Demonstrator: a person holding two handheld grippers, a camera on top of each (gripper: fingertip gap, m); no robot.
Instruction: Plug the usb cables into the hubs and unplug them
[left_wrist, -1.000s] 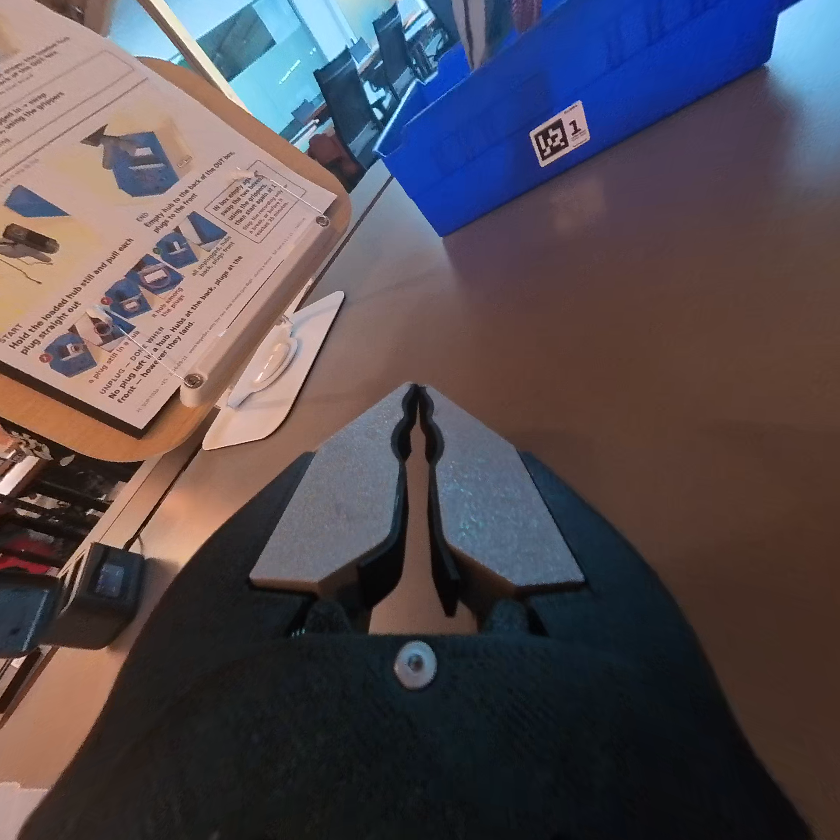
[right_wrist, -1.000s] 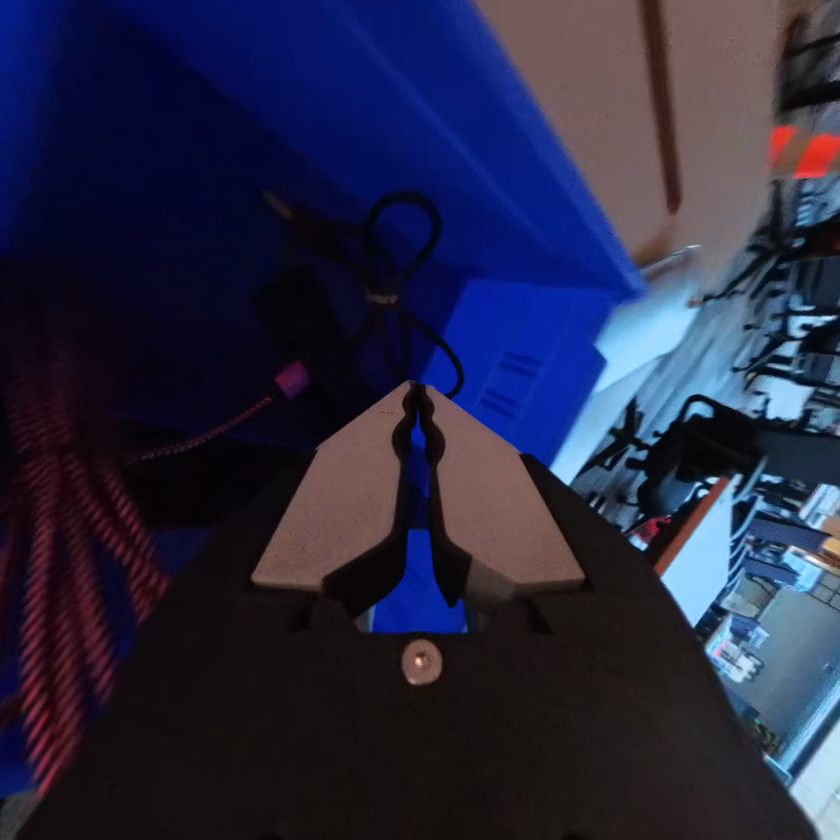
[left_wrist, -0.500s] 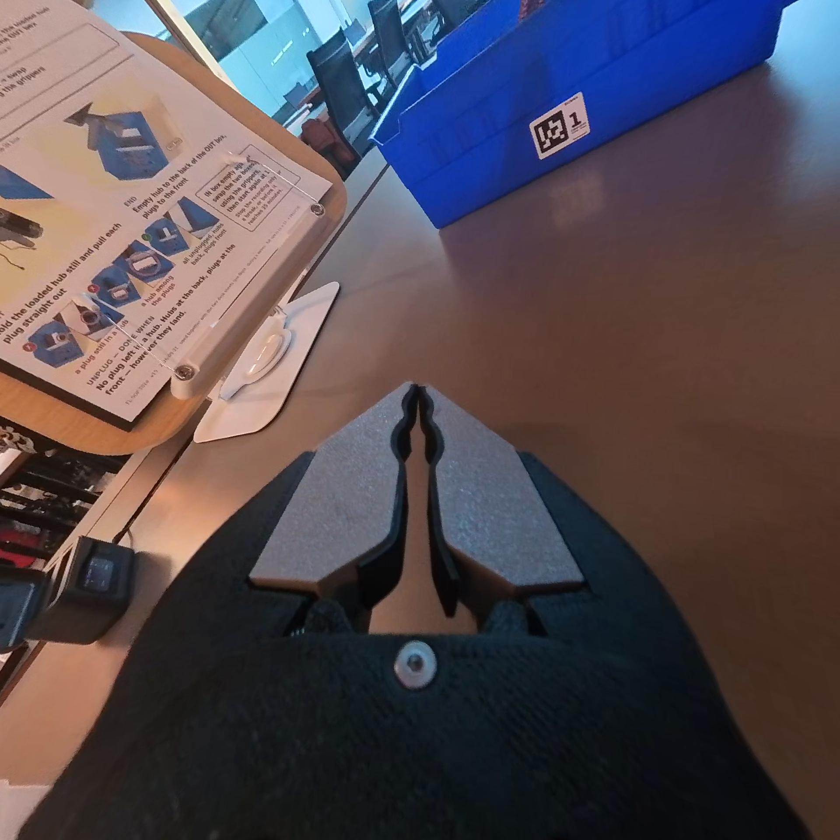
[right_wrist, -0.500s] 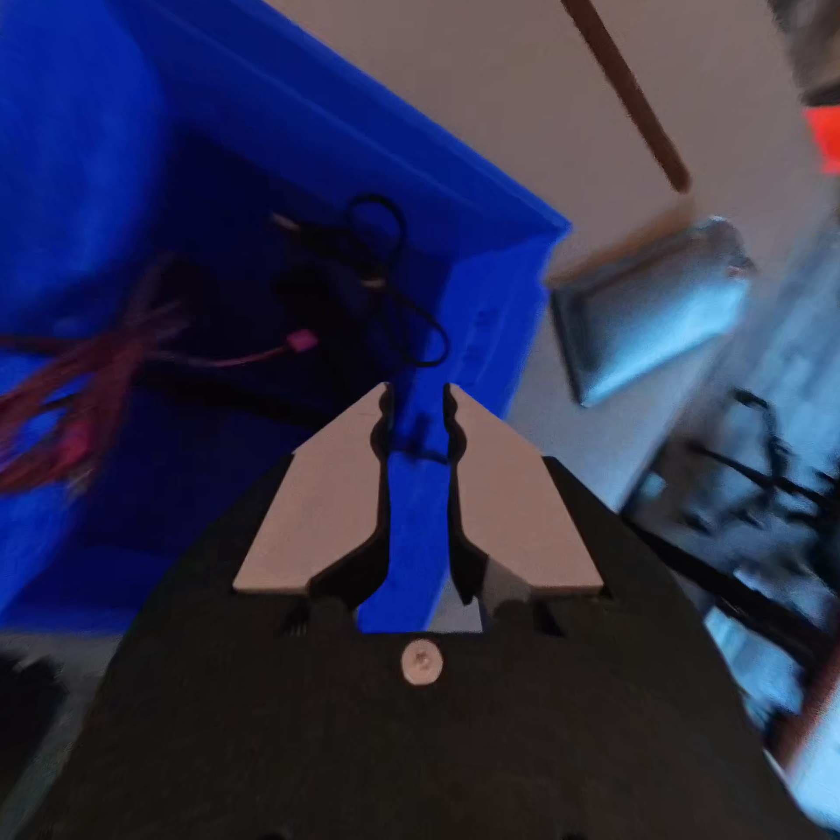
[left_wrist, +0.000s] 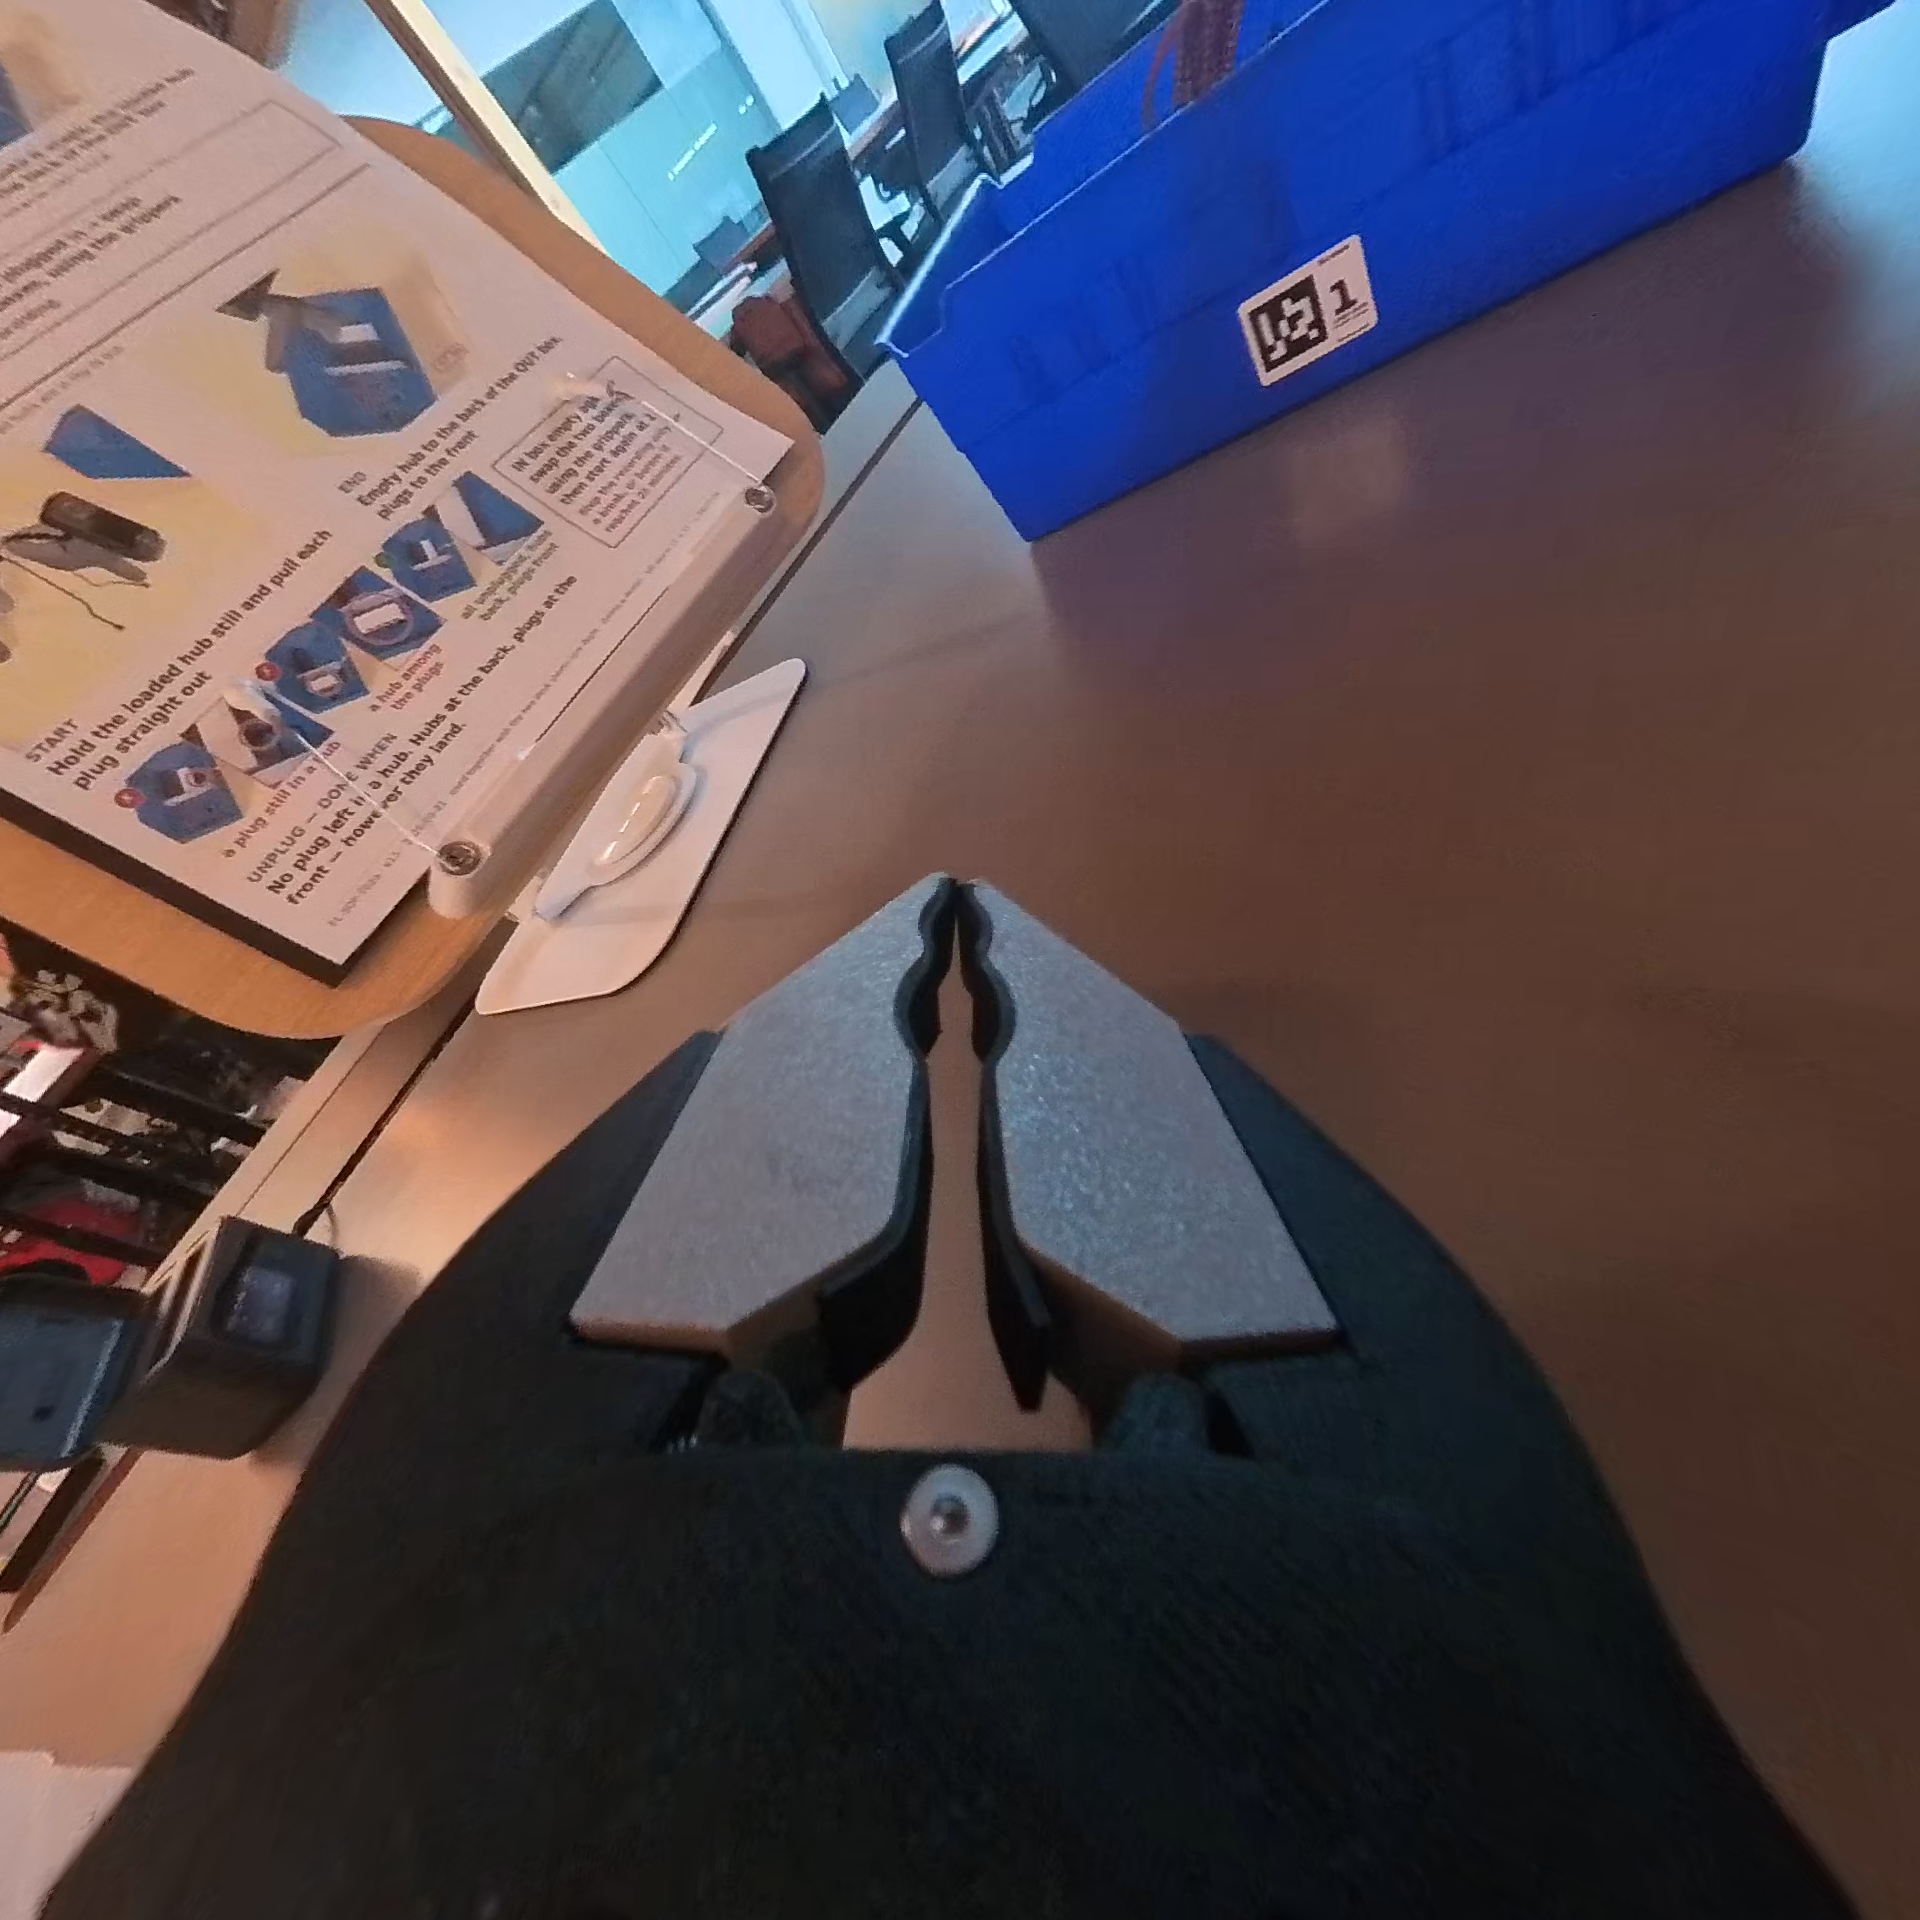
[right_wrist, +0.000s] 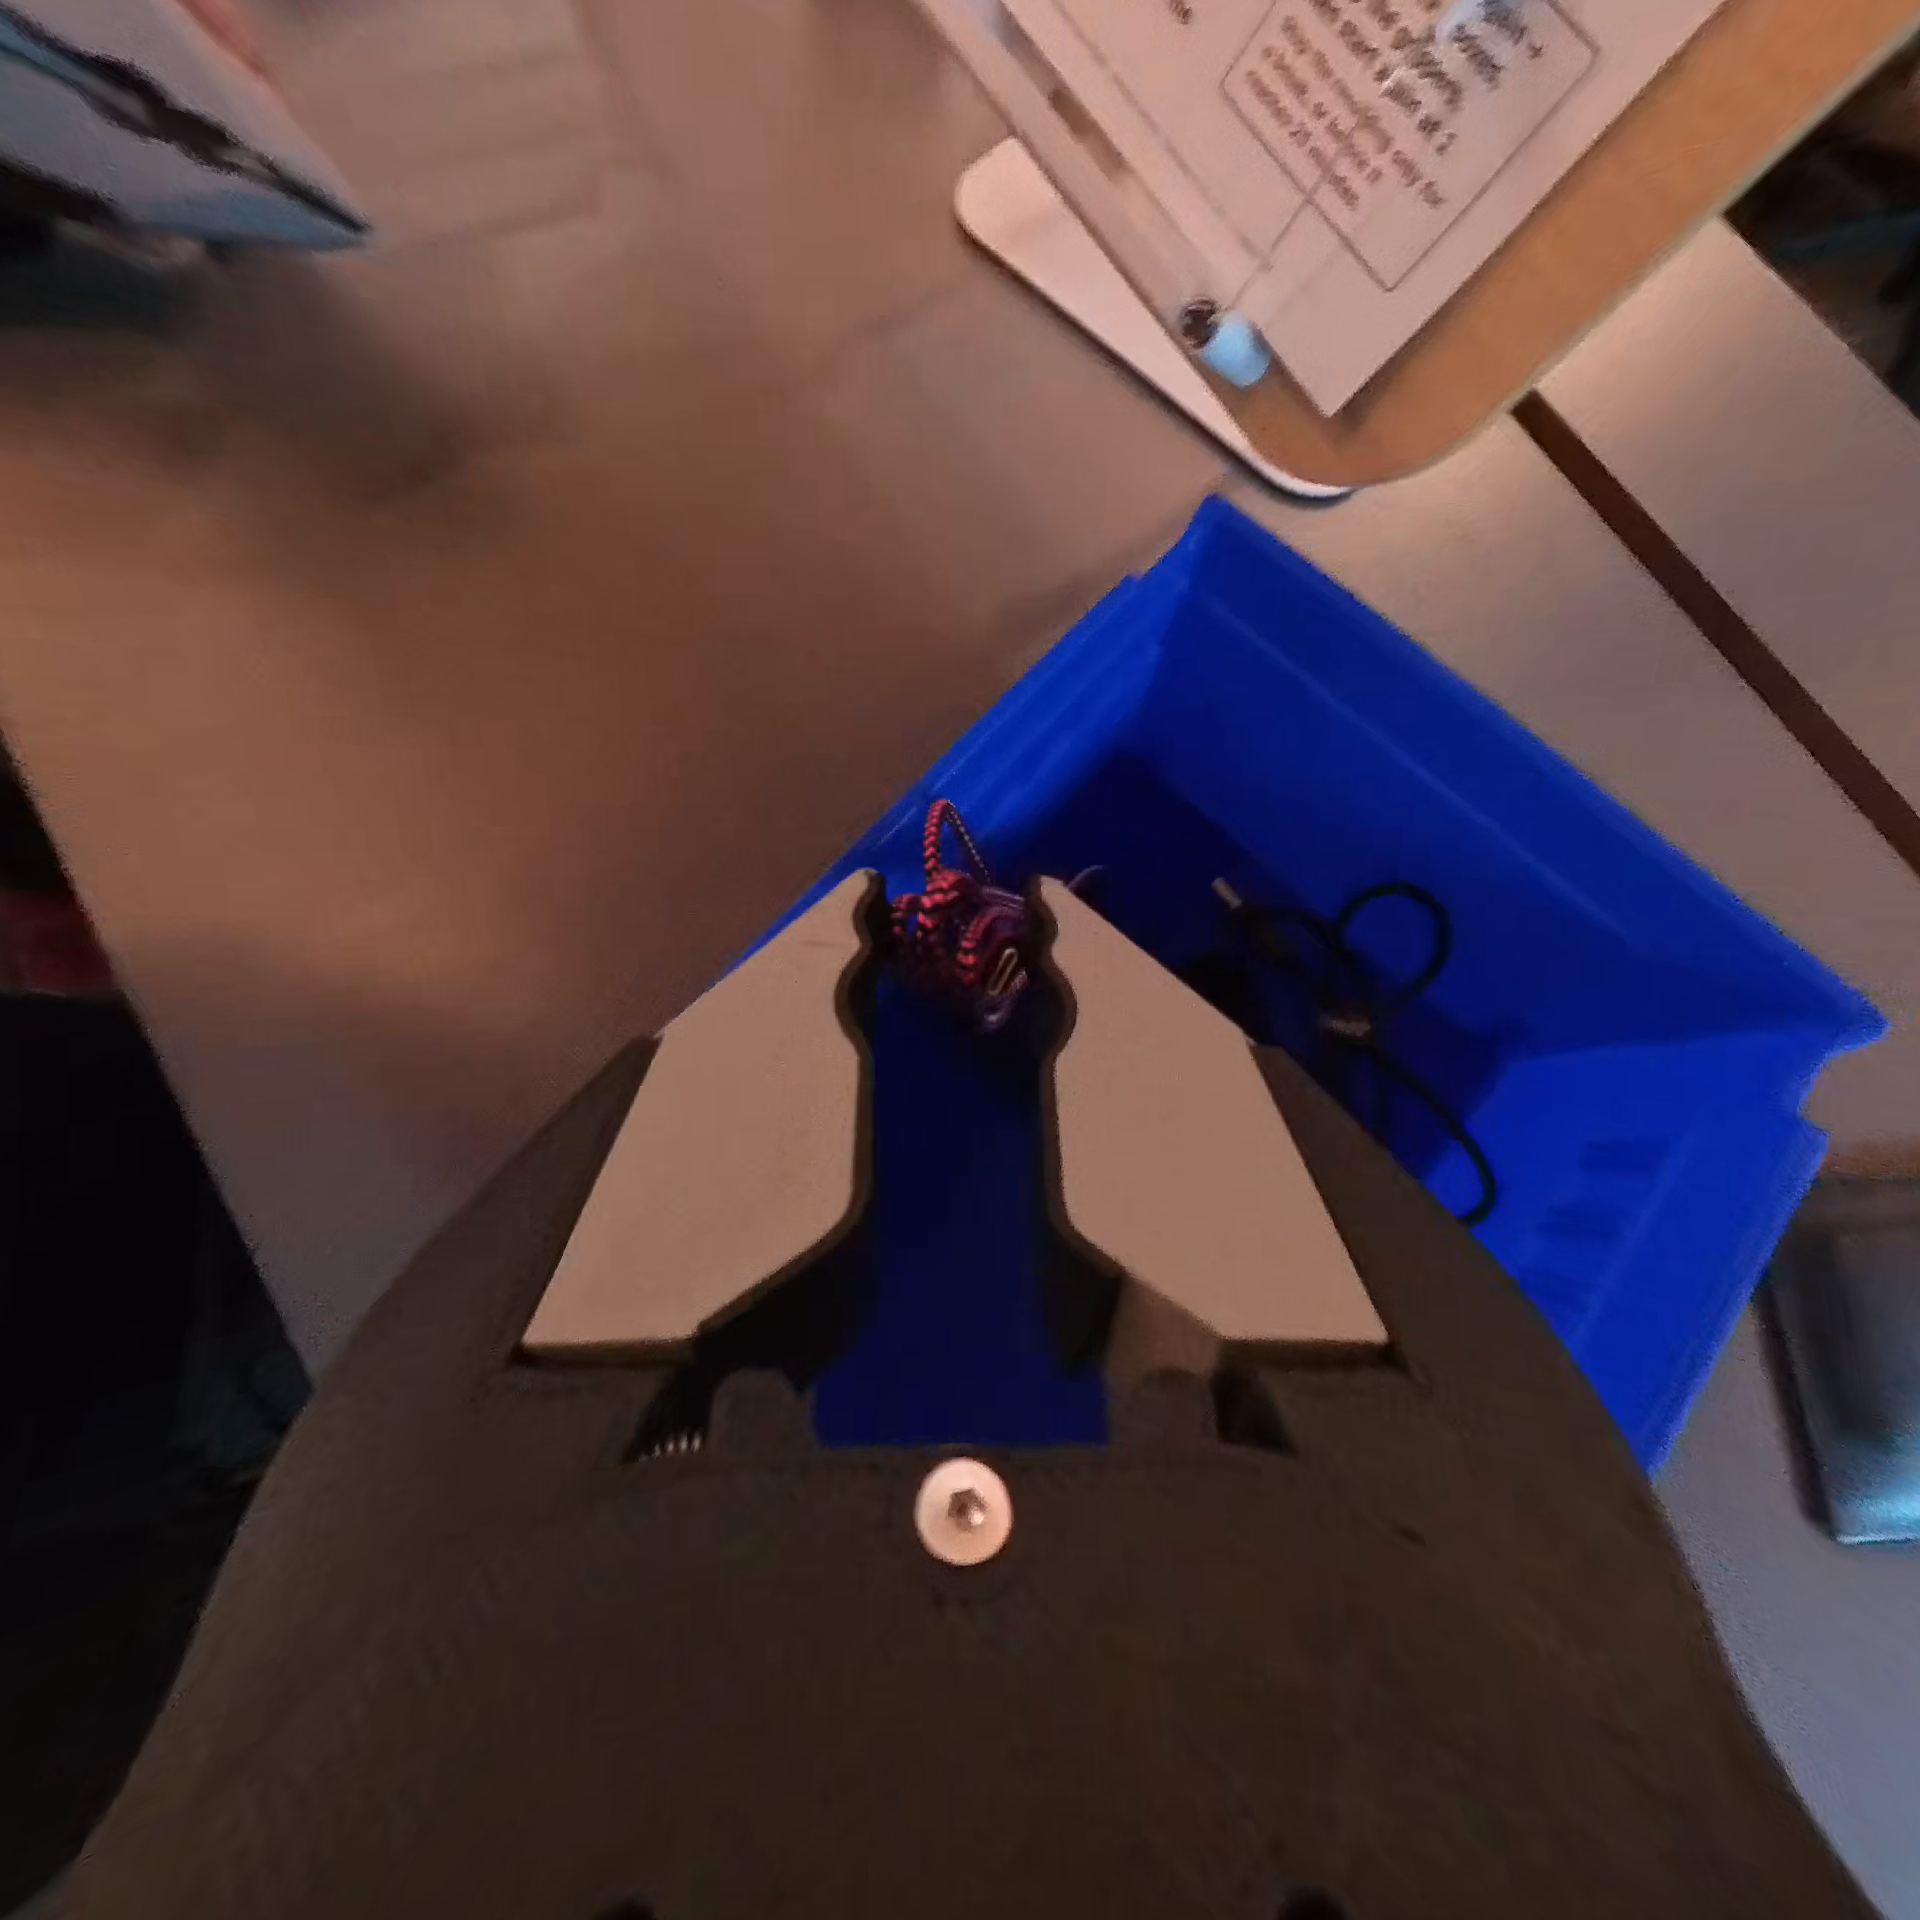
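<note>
My left gripper (left_wrist: 956, 888) is shut and empty, low over the brown table (left_wrist: 1403, 831). A blue bin (left_wrist: 1143, 343) with a square marker tag (left_wrist: 1307, 312) stands ahead to its right, well apart from it. My right gripper (right_wrist: 954, 894) is open above the same kind of blue bin (right_wrist: 1558, 831). A red-and-black braided cable (right_wrist: 951, 935) with a purple plug (right_wrist: 1003, 977) shows between its fingertips, and I cannot tell whether they touch it. A thin black cable (right_wrist: 1382, 997) lies deeper in the bin. No hub is clearly visible.
An instruction sheet on a wooden board (left_wrist: 312, 520) stands on a white base (left_wrist: 644, 862) at the table's left; it also shows in the right wrist view (right_wrist: 1403, 208). A small black device (left_wrist: 239, 1340) sits at the left edge. A grey flat object (right_wrist: 1860, 1382) lies beside the bin. My hands' fingertips stand some 30 centimeters from each other.
My right gripper has opened and pulled up out of the bin, swinging to look down on it with the braided cable between its tips. My left gripper stays shut and has barely shifted.
</note>
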